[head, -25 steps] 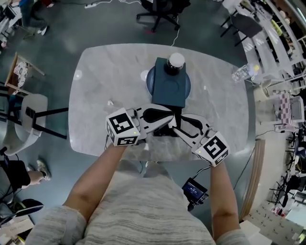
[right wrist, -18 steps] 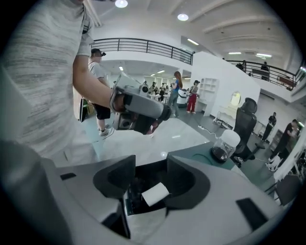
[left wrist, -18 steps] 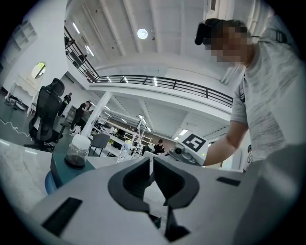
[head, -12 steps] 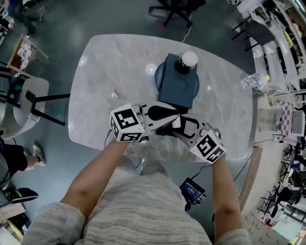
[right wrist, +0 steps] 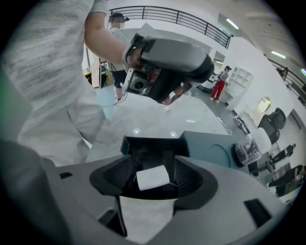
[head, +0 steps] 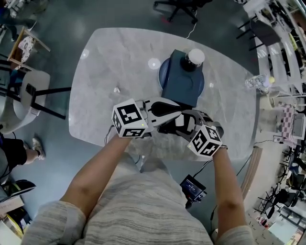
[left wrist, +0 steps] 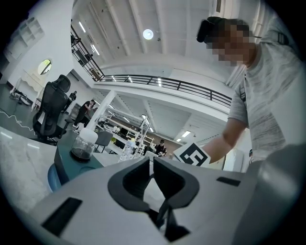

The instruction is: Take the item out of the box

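Nearest you, on the near side of the teal box (right wrist: 210,146), your right gripper (right wrist: 154,162) points straight at the box's open end. Its fingers are partly closed around a small white item (right wrist: 153,177), which appears to touch the pads on both sides. The item sits right at the dark mouth of the box. No view shows whether its far edge has fully cleared the opening.

Your left gripper (left wrist: 149,161) is also on the near side of the box, just beside the right one in the head view. In the right gripper view it is held up in the air, above and to the left of the box's open end. Its fingers are drawn almost together, with only a thin slit of light between the tips, and there is nothing between them.

The box lies flat with its open end toward you. It rests on a round blue plate (head: 162,76), whose rim shows to the left of the box. The plate sits on the marble table (head: 110,72).

At the far end of the box a glass jar (head: 193,58) with a white lid stands upright, apparently on the box's top face.

Beyond the box, past the table's far edge, a black office chair (head: 184,7) stands on the floor.
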`<state>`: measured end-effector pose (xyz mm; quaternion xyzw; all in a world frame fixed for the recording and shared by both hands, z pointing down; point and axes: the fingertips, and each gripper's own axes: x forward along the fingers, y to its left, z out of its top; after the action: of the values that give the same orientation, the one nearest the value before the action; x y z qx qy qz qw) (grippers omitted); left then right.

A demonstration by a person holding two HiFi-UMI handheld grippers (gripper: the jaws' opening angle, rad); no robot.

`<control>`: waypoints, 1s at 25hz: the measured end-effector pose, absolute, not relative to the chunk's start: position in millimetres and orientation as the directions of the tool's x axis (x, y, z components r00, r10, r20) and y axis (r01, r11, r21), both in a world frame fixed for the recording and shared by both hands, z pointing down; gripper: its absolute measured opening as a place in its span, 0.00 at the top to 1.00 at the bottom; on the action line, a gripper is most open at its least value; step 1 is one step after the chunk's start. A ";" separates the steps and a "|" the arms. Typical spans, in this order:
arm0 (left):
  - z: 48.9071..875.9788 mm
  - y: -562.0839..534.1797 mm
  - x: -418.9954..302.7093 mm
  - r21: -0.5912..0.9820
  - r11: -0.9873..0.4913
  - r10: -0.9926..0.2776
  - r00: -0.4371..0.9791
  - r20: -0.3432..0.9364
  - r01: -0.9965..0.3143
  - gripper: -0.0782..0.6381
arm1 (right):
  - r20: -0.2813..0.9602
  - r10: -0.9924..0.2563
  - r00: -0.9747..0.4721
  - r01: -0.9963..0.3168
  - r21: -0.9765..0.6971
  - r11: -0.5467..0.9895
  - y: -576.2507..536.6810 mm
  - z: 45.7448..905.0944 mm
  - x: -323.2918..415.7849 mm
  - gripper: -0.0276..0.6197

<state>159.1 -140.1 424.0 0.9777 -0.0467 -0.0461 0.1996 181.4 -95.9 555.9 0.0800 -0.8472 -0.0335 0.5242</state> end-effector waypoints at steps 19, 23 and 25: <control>432.0 -138.4 152.6 0.419 -0.904 -0.115 0.991 -0.062 -0.079 0.86 | 0.968 -0.106 -0.227 0.084 0.128 0.988 -95.4 610.5 199.9 0.46; 431.2 -139.1 151.3 0.418 -0.905 -0.115 0.992 -0.058 -0.080 0.86 | 0.973 -0.101 -0.207 0.090 0.122 0.989 -99.3 616.6 200.5 0.46; 430.9 -138.5 152.5 0.419 -0.905 -0.112 0.992 -0.060 -0.077 0.86 | 0.976 -0.096 -0.194 0.095 0.116 0.989 -98.4 619.7 203.3 0.46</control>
<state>152.5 -138.5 430.9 0.9750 -0.0486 -0.0414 0.2129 203.3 -98.4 619.7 0.0004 -0.7690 -0.0749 0.6348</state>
